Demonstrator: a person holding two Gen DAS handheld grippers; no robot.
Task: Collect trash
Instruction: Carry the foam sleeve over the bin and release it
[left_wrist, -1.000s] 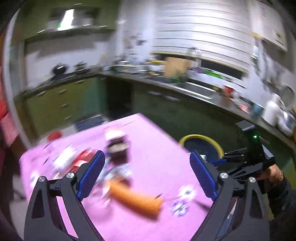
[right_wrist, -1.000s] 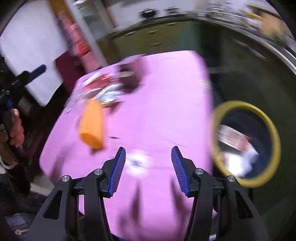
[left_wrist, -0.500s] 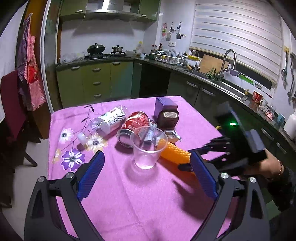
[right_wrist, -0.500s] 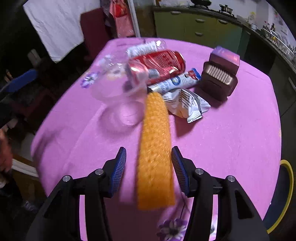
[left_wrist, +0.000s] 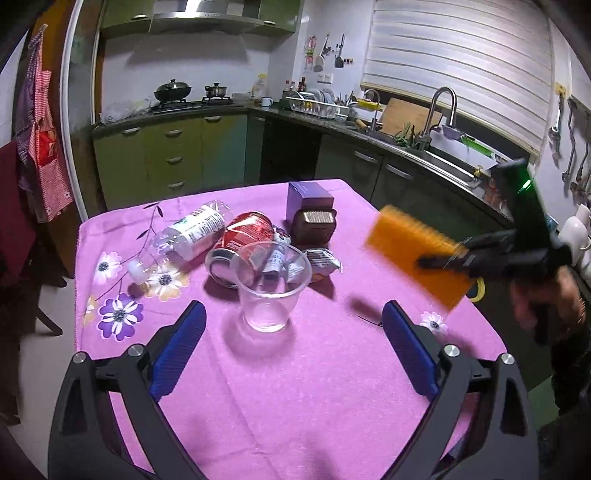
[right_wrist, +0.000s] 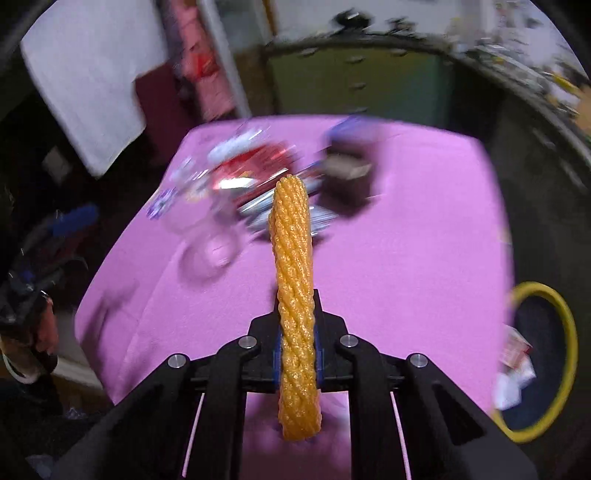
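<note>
My right gripper (right_wrist: 297, 354) is shut on an orange foam net sleeve (right_wrist: 293, 295) and holds it above the pink table; it shows in the left wrist view (left_wrist: 417, 254) too, raised at the table's right edge. My left gripper (left_wrist: 295, 354) is open and empty, low over the table's near side, behind a clear plastic cup (left_wrist: 271, 284). Beyond the cup lie a red can (left_wrist: 243, 236), a plastic bottle (left_wrist: 188, 232), a silver wrapper (left_wrist: 321, 260) and a brown and purple box (left_wrist: 312, 214).
A dark bin with a yellow rim (right_wrist: 539, 358) stands on the floor right of the table and holds some trash. The pink flowered tablecloth (left_wrist: 295, 387) covers the table. Kitchen counters and a sink (left_wrist: 439, 147) run behind. A chair (left_wrist: 14, 229) stands at left.
My right gripper has shut on the orange sleeve and lifted it off the table toward the right. My left gripper has stayed open above the table's near side.
</note>
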